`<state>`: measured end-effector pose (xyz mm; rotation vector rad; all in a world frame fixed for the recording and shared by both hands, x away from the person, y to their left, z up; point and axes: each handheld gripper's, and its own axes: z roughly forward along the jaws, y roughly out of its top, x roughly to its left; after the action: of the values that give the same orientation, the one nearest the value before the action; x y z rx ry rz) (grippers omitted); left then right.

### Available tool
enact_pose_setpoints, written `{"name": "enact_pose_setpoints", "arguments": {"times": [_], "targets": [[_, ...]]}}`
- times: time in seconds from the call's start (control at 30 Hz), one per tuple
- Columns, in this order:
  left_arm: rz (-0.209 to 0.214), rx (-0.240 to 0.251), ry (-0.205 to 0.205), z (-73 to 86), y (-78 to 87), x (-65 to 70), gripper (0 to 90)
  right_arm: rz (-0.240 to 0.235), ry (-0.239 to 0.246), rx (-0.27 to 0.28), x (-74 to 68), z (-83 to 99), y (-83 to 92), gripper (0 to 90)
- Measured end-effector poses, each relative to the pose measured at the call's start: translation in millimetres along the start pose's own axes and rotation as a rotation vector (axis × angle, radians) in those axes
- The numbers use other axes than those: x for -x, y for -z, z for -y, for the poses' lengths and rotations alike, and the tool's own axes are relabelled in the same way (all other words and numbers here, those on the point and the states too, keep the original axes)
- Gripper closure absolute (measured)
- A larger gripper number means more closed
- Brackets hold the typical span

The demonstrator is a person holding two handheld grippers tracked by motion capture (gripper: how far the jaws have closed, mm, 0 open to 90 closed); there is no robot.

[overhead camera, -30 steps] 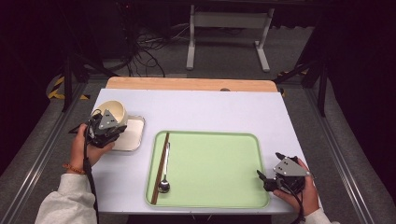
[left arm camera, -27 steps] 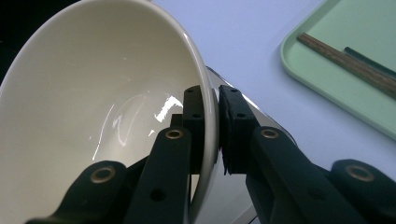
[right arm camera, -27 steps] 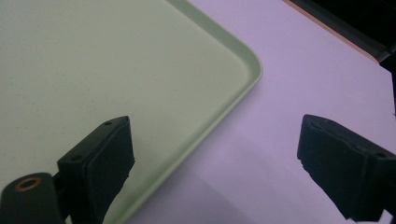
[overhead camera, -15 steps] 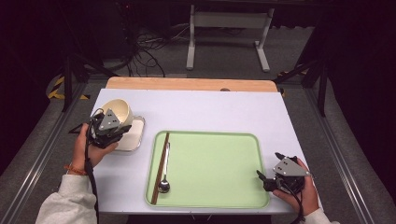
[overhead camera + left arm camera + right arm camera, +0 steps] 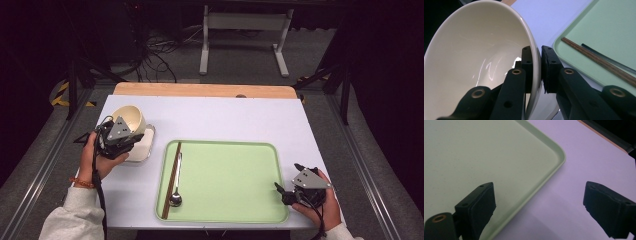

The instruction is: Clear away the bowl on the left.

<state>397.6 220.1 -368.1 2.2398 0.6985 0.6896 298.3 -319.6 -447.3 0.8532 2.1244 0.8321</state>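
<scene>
Pinching the tilted cream bowl (image 5: 129, 119) by its rim at left of frame, the left gripper (image 5: 537, 62) could let it slip w/ such a thin bite. Right gripper (image 5: 290, 192), jaws wide & empty, rests at the green tray (image 5: 235, 170) corner on the desk (image 5: 225, 117).

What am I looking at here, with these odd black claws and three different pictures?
There is no robot here. A person sits at a white table and holds a hand tool with two black jaws in each hand. The high view looks down from above. The other two pictures come from small cameras that ride on the tools and look along their jaws.

The left gripper has its jaws shut on the rim of a cream bowl, one inside and one outside, and the bowl is tilted. Just beside it in the high view sits a white square dish.

In the middle lies a green tray with brown chopsticks and a metal spoon along its left side.

The right gripper rests near the tray's near right corner, its jaws open and holding nothing.
</scene>
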Motion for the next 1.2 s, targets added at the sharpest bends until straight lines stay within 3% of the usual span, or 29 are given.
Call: {"name": "enact_pose_setpoints", "arguments": {"times": [0.37,0.7,1.2], "targets": [[0.009,-0.025,-0.056,-12.0,-9.6,13.0,81.5,-0.005,0.001,-0.001,-0.3,0.2,-0.3,11.2],[0.071,0.009,-0.111,-28.4,-19.1,28.5,81.6,-0.012,-0.003,0.001,-0.3,0.5,-0.9,11.1],[0.14,-0.024,-0.197,-47.4,-48.0,55.3,81.3,-0.008,0.002,-0.007,-1.5,0.4,-2.2,11.1]]}}
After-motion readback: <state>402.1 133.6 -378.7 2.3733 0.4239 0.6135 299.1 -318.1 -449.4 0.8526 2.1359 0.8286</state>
